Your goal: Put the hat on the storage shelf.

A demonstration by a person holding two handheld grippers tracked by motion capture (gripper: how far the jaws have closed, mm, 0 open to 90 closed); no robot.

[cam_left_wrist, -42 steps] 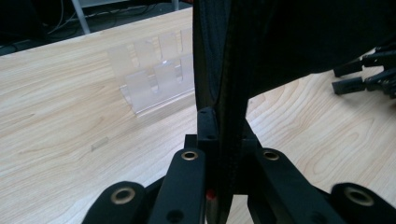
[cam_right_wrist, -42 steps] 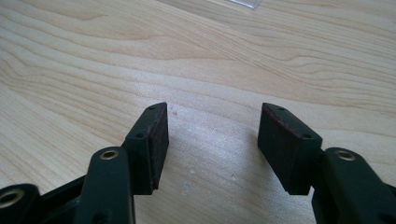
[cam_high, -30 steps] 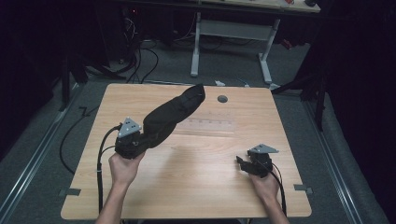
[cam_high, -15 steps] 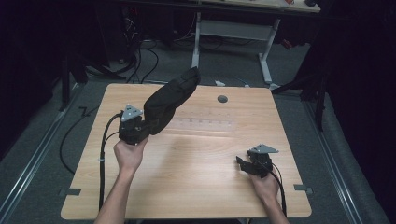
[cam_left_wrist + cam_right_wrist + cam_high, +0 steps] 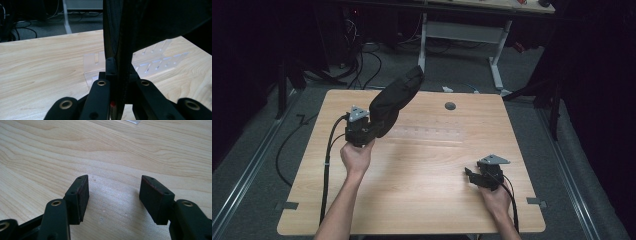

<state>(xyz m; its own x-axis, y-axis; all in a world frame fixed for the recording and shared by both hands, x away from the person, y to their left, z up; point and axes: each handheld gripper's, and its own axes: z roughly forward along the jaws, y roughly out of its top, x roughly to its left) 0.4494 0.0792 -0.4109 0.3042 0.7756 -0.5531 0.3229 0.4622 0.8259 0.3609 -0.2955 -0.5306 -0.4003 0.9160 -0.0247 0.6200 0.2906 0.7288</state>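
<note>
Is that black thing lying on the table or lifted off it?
Lifted. The left gripper is clamped on the dark cloth item, which slants upward, its far end above the table.

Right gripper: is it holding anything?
No. The right gripper has its jaws wide apart, with just bare table showing between them.

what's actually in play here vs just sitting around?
In play:
- left gripper, shut on the black fabric pouch, raised off the table
- clear slotted plastic sheet, flat on the table

Sitting around:
- right gripper, open, low over bare wood
- round grommet
- desk frame behind
</note>
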